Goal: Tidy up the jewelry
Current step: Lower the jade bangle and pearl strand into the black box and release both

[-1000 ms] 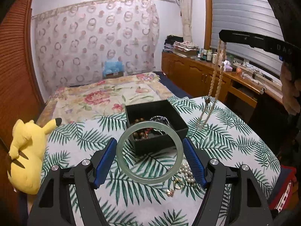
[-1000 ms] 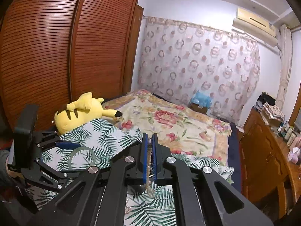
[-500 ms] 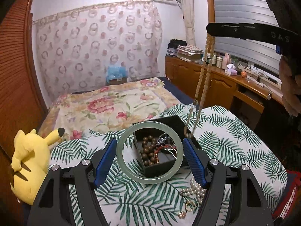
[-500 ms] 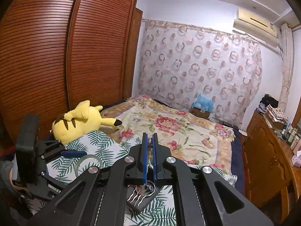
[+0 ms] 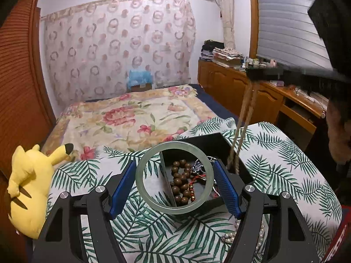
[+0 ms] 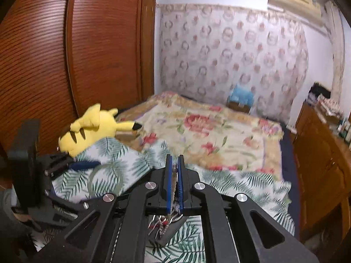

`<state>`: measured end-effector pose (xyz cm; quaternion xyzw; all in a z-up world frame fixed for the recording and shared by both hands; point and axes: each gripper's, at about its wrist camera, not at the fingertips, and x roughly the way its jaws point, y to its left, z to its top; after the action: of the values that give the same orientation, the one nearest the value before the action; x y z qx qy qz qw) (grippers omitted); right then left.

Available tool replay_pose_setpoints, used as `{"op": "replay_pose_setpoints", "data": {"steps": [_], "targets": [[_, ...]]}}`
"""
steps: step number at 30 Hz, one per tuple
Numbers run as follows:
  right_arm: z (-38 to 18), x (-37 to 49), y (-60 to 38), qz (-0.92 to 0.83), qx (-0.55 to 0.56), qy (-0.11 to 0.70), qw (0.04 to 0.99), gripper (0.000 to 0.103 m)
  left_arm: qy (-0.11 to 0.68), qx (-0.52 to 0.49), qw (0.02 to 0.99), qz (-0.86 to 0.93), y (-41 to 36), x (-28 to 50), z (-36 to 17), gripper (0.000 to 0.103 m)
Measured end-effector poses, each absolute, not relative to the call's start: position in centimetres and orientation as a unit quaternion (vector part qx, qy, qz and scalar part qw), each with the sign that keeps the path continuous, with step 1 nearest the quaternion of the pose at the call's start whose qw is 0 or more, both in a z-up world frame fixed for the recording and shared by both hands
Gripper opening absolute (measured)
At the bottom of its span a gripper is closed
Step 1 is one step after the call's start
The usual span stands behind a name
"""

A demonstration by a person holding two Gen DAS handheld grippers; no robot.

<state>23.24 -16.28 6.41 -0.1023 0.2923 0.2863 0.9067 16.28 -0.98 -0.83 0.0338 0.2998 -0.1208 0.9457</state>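
Note:
My left gripper (image 5: 174, 164) is shut on a pale green bangle (image 5: 140, 176), its blue pads pressing both sides. The bangle hangs over the left edge of an open black box (image 5: 206, 141) that holds a brown bead bracelet (image 5: 178, 183) and a silver chain (image 5: 197, 166). My right gripper (image 6: 174, 160) is shut on a long beige bead necklace (image 6: 174, 178). In the left wrist view that necklace (image 5: 245, 109) hangs from the right gripper (image 5: 255, 75), and its lower end dips into the box's right side. The box (image 6: 173, 230) lies right under the right gripper.
The box sits on a palm-leaf cloth (image 5: 285, 164). Pearls (image 5: 261, 234) lie on the cloth near my left gripper's right finger. A yellow plush toy (image 5: 26, 188) lies at the left edge. Behind are a floral bed (image 5: 131, 118) and wooden cabinets (image 5: 230, 87).
Both grippers have moved toward the black box. The bangle now overlaps the box's left edge, and the necklace has swung from beside the box to hang into it.

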Motion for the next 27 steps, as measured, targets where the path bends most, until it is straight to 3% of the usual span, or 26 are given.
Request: {"op": "replay_pose_setpoints", "data": {"steps": [4,7,23,25,27], "targets": [[3.5,23.7,-16.0,0.289,-0.097,0.315,0.899,0.006,0.306,0.035,0.944,-0.12,-1.1,17.1,-1.5,0.069],[2.3,23.6,-16.2,0.289,-0.089,0.323,0.897,0.022,0.306,0.039,0.944,-0.12,-1.6,17.5,-1.7,0.069],[0.2,21.3,-19.6,0.277,-0.072,0.324,0.902,0.022,0.342,0.046,0.93,-0.127,-3.7,20.8,-4.1,0.069],[-0.2,21.0,-20.0,0.278,-0.07,0.326,0.901,0.022,0.338,0.045,0.931,-0.13,-3.7,20.5,-4.0,0.076],[-0.8,20.5,-20.2,0.277,-0.069,0.329,0.9,0.022,0.333,0.042,0.933,-0.132,-3.4,19.9,-3.7,0.076]]}}
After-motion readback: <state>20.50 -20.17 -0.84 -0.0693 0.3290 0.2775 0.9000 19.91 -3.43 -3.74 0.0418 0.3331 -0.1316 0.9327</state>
